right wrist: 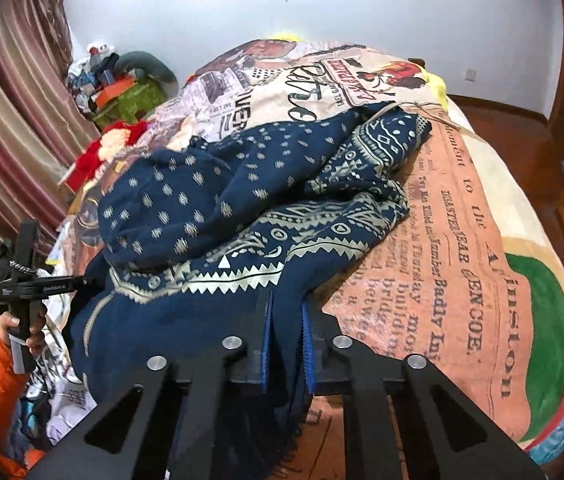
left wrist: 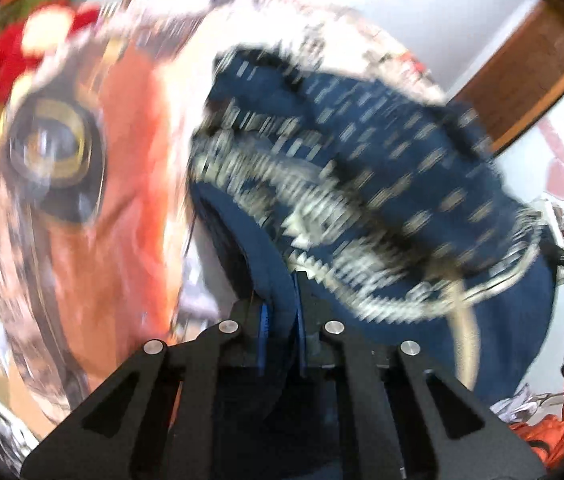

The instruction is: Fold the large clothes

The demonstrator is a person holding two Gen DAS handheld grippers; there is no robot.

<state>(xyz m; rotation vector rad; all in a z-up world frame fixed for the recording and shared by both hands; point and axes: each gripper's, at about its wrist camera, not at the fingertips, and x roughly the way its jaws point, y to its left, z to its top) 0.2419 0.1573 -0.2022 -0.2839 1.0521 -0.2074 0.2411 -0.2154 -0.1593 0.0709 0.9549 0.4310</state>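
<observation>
So both sets of jaws are clenched on the navy cloth with cream geometric print [right wrist: 242, 216]: right gripper [right wrist: 286, 340] and left gripper [left wrist: 282, 320] each pinch an edge, probably to lift and spread it. The rest lies bunched on the newsprint-patterned blanket [right wrist: 453, 240].

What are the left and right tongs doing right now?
Left tongs: shut on the navy patterned cloth.
Right tongs: shut on the same navy patterned cloth, which lies bunched on the bed.
</observation>
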